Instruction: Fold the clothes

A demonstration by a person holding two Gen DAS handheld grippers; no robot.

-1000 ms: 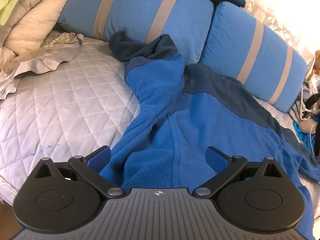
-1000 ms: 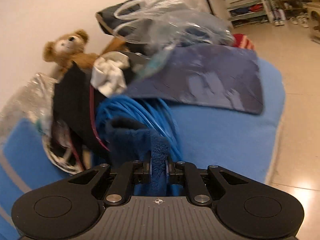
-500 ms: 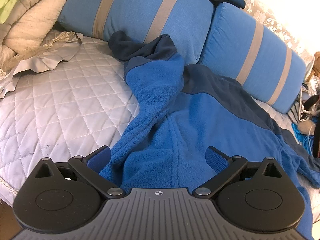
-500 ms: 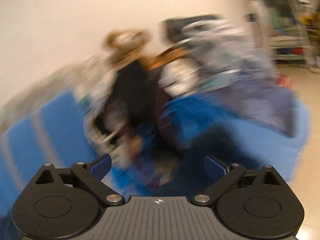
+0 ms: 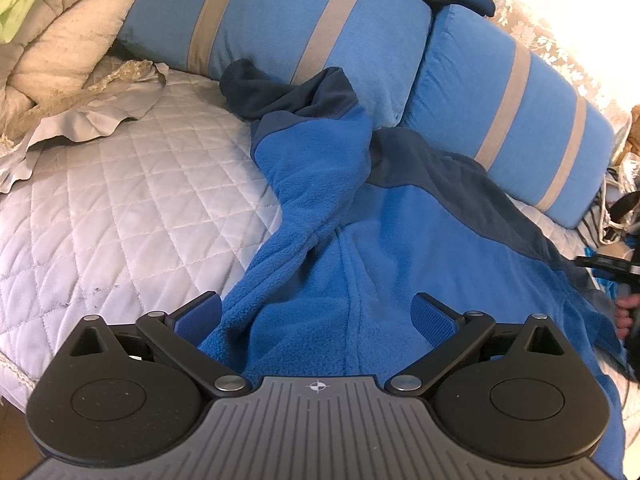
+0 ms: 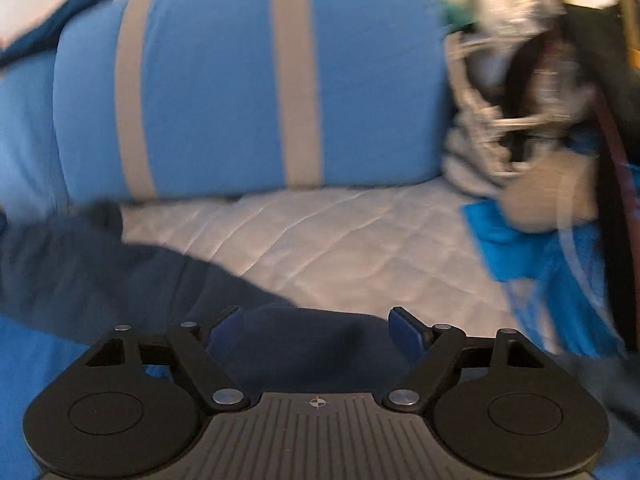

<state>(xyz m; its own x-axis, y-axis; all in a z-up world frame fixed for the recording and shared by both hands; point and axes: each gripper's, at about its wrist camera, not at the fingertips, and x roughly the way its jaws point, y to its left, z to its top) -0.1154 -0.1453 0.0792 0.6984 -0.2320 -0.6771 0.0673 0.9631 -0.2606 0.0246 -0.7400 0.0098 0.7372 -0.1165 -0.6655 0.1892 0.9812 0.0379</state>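
Both grippers are angled down at the bed?

— Yes. Left gripper (image 5: pixel 316 314) tilts down over the blue fleece jacket (image 5: pixel 400 248), jaws wide apart, nothing pinched; fleece lies between and under the pads.

— Where does the jacket lie?

— Spread on the white quilted bedcover (image 5: pixel 120 208), collar end against the striped blue cushions (image 5: pixel 280 20), one sleeve bunched towards the left pad.

— Right gripper?

— Right gripper (image 6: pixel 316 328) also points down, view blurred. Jaws apart and closing; the jacket's dark navy edge sits between the pads, not pressed. In the left view it shows at the far right edge with part of a hand (image 5: pixel 626 316).
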